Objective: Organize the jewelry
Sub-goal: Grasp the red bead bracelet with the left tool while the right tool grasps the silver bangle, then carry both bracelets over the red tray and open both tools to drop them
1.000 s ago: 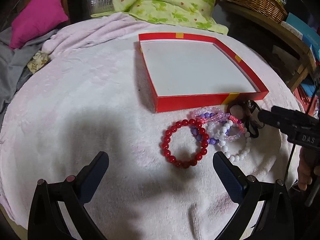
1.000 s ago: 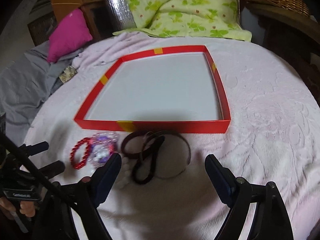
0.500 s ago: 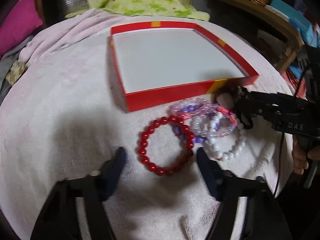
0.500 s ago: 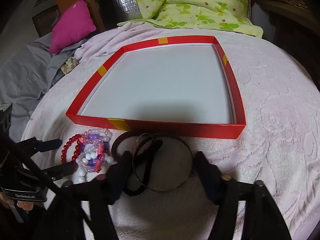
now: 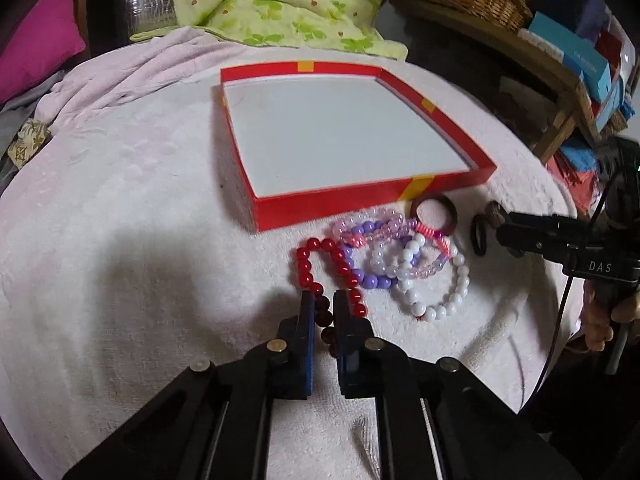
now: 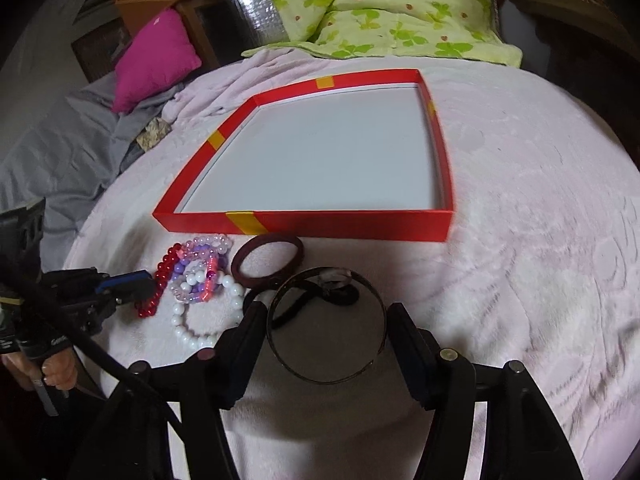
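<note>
Red tray [image 5: 372, 202] on pink blanket [image 5: 120, 184], white floor bare. Bracelets heaped just before its near wall. Your left gripper [image 5: 323, 312] pinches red beads [image 5: 320, 276]; right gripper [image 6: 326, 334] spread around metal bangle [image 6: 326, 324]. "DAS" readable on right gripper.

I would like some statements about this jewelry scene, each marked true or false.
1. The left tool is shut on the red bead bracelet. True.
2. The red box already holds a bracelet. False: its white floor is bare.
3. The right tool has its fingers on either side of the thin dark bangle. True.
4. The white bead bracelet lies inside the box. False: it lies on the pink blanket, in front of the box.
</note>
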